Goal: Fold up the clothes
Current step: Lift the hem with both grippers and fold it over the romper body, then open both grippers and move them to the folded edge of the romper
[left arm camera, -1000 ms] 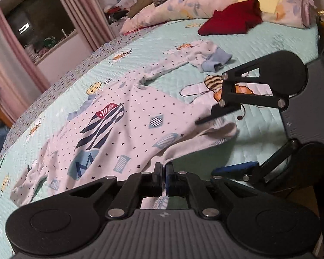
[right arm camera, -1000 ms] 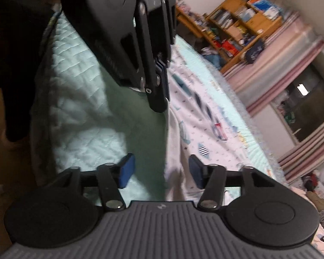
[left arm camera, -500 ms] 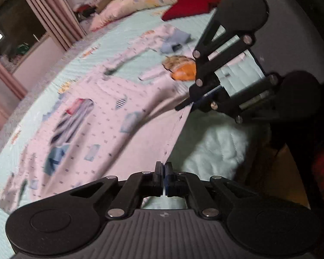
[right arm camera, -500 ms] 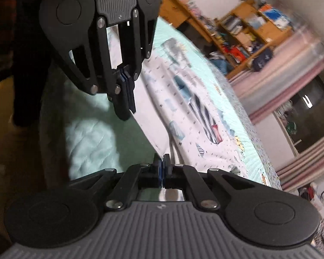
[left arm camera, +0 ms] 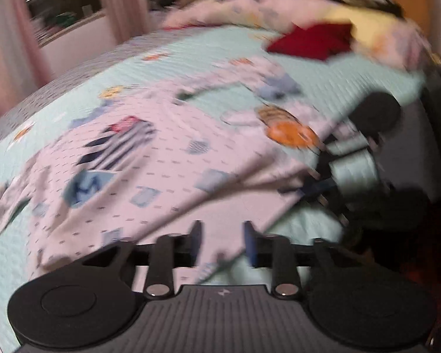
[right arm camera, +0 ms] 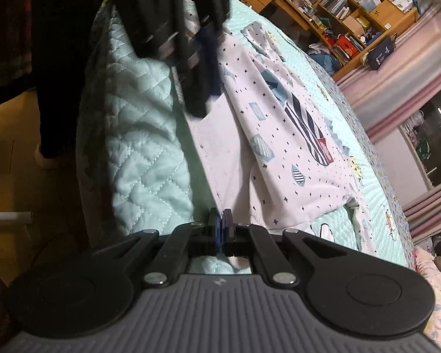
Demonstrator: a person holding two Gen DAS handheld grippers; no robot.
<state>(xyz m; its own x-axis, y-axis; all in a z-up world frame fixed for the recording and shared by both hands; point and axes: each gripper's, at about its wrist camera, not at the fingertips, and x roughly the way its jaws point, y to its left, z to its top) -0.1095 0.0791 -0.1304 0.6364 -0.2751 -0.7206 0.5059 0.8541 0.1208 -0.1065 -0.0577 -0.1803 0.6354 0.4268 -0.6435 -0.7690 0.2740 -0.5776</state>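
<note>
A white patterned child's garment [left arm camera: 150, 173] lies spread on the mint quilted bed [left arm camera: 191, 58], its near hem along the bed's edge. It also shows in the right wrist view [right arm camera: 285, 147]. My left gripper [left arm camera: 222, 242] is open, its jaws apart over the hem, and the view is blurred. My right gripper [right arm camera: 220, 225] is shut on the garment's hem at the bed's edge. The right gripper shows blurred in the left wrist view [left arm camera: 317, 188]. The left gripper shows blurred in the right wrist view [right arm camera: 208, 67].
A dark red cloth [left arm camera: 311, 42] and pillows with a yellow cloth [left arm camera: 376, 26] lie at the head of the bed. Wooden shelves [right arm camera: 352, 14] and pink curtains [right arm camera: 402, 73] stand beyond the bed. A person's dark leg [right arm camera: 56, 88] stands on the floor by the bed's side.
My left gripper has opened and let go of the hem. My right gripper closed on the hem a second ago and stays shut. The garment lies flatter near the edge.
</note>
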